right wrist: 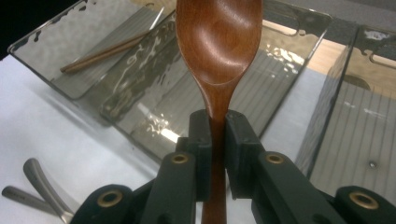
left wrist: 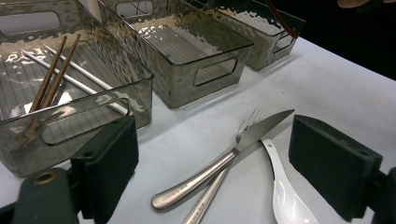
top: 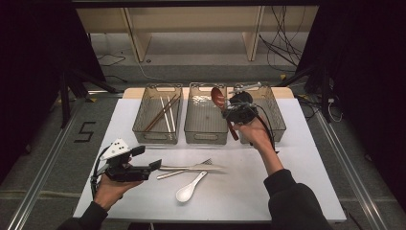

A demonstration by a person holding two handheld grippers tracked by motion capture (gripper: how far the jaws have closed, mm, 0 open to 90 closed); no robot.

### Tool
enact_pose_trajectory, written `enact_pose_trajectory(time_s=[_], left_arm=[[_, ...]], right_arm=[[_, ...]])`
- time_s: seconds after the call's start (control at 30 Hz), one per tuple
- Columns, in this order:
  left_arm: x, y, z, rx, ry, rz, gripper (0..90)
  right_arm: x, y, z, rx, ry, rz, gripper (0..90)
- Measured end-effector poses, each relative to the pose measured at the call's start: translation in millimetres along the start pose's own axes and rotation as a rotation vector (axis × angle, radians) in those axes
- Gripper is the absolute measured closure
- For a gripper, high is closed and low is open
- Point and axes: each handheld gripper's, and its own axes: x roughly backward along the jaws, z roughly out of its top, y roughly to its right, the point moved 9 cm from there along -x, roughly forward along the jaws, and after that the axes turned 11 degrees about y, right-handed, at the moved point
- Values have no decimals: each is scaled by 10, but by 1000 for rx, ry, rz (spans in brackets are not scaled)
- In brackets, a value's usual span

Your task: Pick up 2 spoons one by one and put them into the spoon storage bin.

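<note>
My right gripper (top: 230,113) (right wrist: 218,123) is shut on the neck of a brown wooden spoon (top: 218,97) (right wrist: 218,42). It holds the spoon upright, bowl up, above the wall between the middle bin (top: 206,139) and the right bin (top: 280,127). My left gripper (top: 147,158) (left wrist: 222,165) rests low at the table's front left, open, with nothing between its pads. Just beyond its jaws lie a steel knife (top: 191,167) (left wrist: 261,130), a fork (top: 207,161) (left wrist: 210,196) and a white ceramic spoon (top: 189,188) (left wrist: 285,196).
Three clear grey bins stand in a row at the back of the white table (top: 306,182). The left bin (top: 155,139) (left wrist: 93,116) holds wooden and metal chopsticks (top: 163,112) (left wrist: 51,79). Cables and a shelf frame lie beyond the table.
</note>
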Motion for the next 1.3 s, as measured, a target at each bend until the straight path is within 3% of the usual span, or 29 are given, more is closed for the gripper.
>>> enact_pose_trajectory(time_s=[0.33,0.8,1.3], left_arm=[[4,-7,2,0,3,1,156],[1,2,5,0,4,-5,156],[-3,8,5,0,4,-8,156]], right_arm=[[-239,-32,148,-23,10,-6,825],[-505,33,268,-45,11,-52,824],[-664,74,325,-73,14,-68,824]])
